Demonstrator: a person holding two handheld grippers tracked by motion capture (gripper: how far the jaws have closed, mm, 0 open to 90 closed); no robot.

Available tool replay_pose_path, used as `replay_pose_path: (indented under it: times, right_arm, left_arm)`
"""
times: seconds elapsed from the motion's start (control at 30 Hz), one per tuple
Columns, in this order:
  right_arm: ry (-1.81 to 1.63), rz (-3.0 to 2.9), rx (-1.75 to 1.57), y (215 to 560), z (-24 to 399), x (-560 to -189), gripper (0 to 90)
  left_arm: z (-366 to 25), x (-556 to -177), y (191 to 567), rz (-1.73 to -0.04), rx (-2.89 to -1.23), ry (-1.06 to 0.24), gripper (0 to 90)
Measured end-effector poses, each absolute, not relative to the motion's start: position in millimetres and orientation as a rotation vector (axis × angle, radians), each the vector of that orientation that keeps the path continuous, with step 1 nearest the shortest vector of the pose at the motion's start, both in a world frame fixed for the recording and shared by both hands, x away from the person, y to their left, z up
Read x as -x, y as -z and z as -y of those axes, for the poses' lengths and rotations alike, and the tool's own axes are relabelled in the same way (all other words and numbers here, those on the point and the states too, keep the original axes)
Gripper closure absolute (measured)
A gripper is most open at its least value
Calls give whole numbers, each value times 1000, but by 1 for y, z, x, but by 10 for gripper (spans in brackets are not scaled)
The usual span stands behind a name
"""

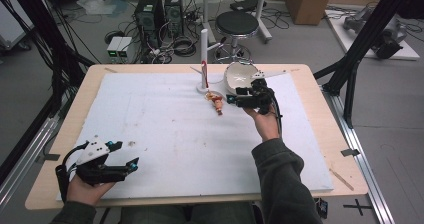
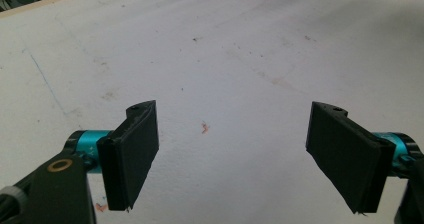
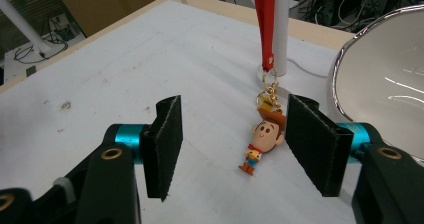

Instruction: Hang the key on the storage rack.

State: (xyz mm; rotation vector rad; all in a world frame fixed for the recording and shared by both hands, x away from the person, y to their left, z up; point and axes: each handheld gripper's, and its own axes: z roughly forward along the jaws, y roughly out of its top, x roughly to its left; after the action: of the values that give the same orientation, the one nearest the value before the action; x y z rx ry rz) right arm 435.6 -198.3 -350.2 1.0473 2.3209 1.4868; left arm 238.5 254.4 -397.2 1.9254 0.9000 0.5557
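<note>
A small cowboy figure keychain (image 3: 261, 143) lies on the white foam board (image 1: 165, 129), its gold ring joined to a red strap (image 3: 264, 24) that hangs down a white post (image 1: 203, 59). The same keychain (image 1: 217, 103) lies beside the post's base. My right gripper (image 3: 234, 144) is open, its jaws standing on either side of the figure, just above the board. A shiny bowl (image 1: 240, 77) sits right behind my right gripper (image 1: 239, 98). Near the front left corner my left gripper (image 1: 125, 156) rests open over bare board, and its pads (image 2: 131, 151) hold nothing.
The board covers most of a wooden table (image 1: 315, 149). A round stool (image 1: 236, 24), computer towers (image 1: 150, 11) and cables stand on the floor beyond the far edge. Black frame posts (image 1: 360, 39) rise on both sides.
</note>
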Motion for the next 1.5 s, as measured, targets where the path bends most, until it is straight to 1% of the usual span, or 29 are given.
replay_pose_path:
  times: [0.67,0.87,1.23,1.3,1.5]
  right_arm:
    - [-1494,-2329,-1050,360,208,-422,313]
    - [-1495,-2332,-1058,362,213,-417,306]
    - [-1495,-2318,-1045,365,219,-407,243]
    - [-1482,-2334,-1065,365,220,-406,219]
    - [-1492,-2334,-1049,362,222,-400,205]
  left_arm:
    - [-255,-238,397,-910,-1920,-554,215]
    - [-255,-238,398,-910,-1921,-556,215]
    - [-255,-238,397,-911,-1920,-555,215]
    - [-255,-238,397,-911,-1920,-555,215]
    - [-255,-237,397,-914,-1919,-556,215]
